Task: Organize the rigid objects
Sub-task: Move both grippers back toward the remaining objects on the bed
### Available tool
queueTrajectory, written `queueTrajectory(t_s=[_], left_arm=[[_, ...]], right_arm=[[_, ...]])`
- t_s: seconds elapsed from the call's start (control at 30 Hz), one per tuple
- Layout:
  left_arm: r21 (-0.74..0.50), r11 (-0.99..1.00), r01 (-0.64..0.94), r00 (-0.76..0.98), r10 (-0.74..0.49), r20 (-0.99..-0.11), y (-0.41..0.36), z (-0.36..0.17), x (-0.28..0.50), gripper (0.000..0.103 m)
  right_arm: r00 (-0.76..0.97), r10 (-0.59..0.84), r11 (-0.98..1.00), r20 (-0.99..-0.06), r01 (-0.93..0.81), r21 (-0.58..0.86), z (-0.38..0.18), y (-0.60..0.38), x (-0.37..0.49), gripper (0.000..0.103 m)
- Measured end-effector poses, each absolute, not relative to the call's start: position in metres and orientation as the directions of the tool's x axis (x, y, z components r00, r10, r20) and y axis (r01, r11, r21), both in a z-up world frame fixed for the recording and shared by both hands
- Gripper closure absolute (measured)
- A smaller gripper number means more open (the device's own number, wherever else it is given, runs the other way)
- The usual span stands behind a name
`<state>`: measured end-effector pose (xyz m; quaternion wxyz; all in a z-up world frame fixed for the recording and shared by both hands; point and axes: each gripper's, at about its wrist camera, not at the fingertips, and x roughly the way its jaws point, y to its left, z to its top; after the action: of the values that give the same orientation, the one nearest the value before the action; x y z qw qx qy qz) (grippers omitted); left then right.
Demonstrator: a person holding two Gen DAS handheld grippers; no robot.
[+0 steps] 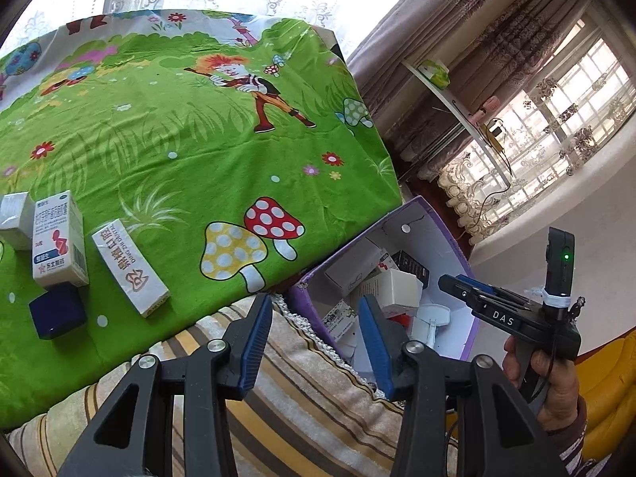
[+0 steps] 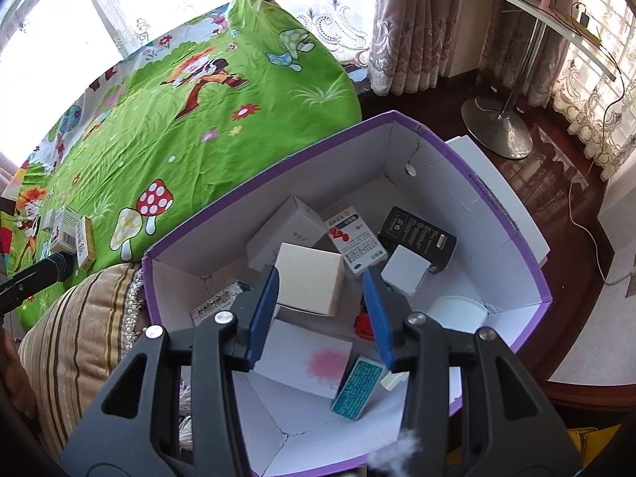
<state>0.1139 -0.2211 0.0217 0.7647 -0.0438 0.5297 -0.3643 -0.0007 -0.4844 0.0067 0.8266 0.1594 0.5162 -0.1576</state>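
A purple cardboard box [image 2: 457, 147] with a white inside holds several small packages, among them a cream box [image 2: 310, 282], a black box [image 2: 417, 234] and a teal packet [image 2: 355, 387]. My right gripper [image 2: 320, 290] hangs open and empty just above the cream box. My left gripper [image 1: 316, 318] is open and empty over a striped cushion [image 1: 318, 389]. Left of it on the green cartoon cloth [image 1: 190, 151] lie a white medicine box [image 1: 59, 238], a long white box [image 1: 131, 266], a dark blue box [image 1: 57, 310] and a small white box [image 1: 14, 218]. The purple box also shows in the left wrist view [image 1: 449, 234].
The right gripper body [image 1: 516, 314] shows in the left wrist view over the purple box. A shelf on a metal stand [image 2: 497, 127] is by the curtained windows. Dark wooden floor [image 2: 556, 183] with a white cable lies beyond the box. A yellow object [image 1: 612, 381] is at right.
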Motion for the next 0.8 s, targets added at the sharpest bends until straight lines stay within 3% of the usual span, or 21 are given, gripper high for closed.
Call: queueTrajectory(t_s=[0.37,0.47,0.8], left_arm=[[-0.386,0.883,0.268,0.308,-0.458,-0.834,-0.136,0.009,0.149,0.055],[-0.38,0.901,0.21,0.316,-0.43,-0.846,-0.118,0.003,0.154,0.048],[-0.334,0.934,0.124,0.303,-0.356,-0.884,-0.097,-0.02,0.168,0.046]], right_arm=[[0.431,-0.014,0.944,-0.902,0.303,0.131,0.006,-0.43,0.039,0.048],[0.431,0.013,0.953,-0.902,0.268,0.141,0.005,-0.415,0.049,0.046],[0.413,0.081,0.986,-0.907,0.103,0.135,-0.003,-0.355,0.091,0.041]])
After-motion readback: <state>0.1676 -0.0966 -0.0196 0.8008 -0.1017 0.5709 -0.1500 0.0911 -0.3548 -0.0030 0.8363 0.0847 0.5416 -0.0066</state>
